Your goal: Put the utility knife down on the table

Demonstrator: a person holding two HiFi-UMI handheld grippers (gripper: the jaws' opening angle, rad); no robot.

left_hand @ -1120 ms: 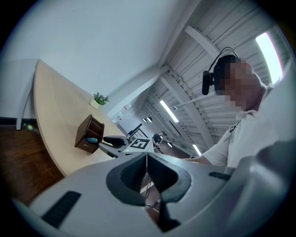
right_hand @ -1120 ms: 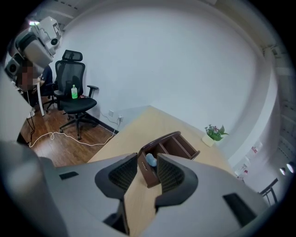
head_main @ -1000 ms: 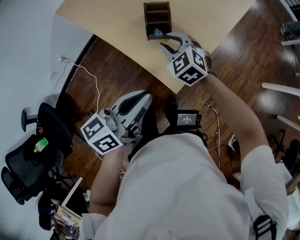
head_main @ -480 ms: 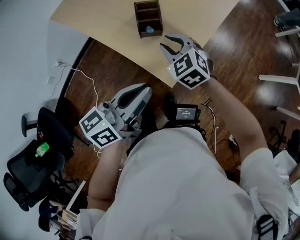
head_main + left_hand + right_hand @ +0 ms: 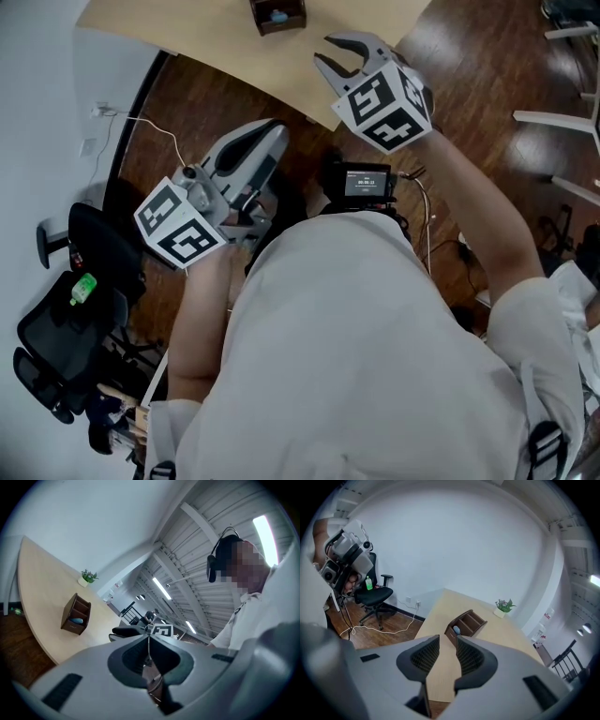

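Observation:
No utility knife is plainly visible in any view. A brown wooden desk organizer (image 5: pixel 277 14) stands on the pale wooden table (image 5: pixel 187 23), and a small blue object (image 5: pixel 456 630) lies in its lowest compartment. My right gripper (image 5: pixel 339 58) hangs over the table's near edge, short of the organizer, open with nothing between its jaws (image 5: pixel 447 644). My left gripper (image 5: pixel 274 133) is held low over the wooden floor, close to the person's body, with its jaws shut and nothing visible between them (image 5: pixel 149 637).
A small potted plant (image 5: pixel 504 606) sits at the table's far side. A black office chair (image 5: pixel 56 342) with a green bottle (image 5: pixel 82 287) on it stands at the left. A white cable (image 5: pixel 155 131) trails on the floor. A small screen device (image 5: pixel 363 181) hangs at the person's chest.
The table and organizer have slid toward the top edge of the head view. The right gripper, still open, now sits a little farther from the organizer. The left gripper stays shut.

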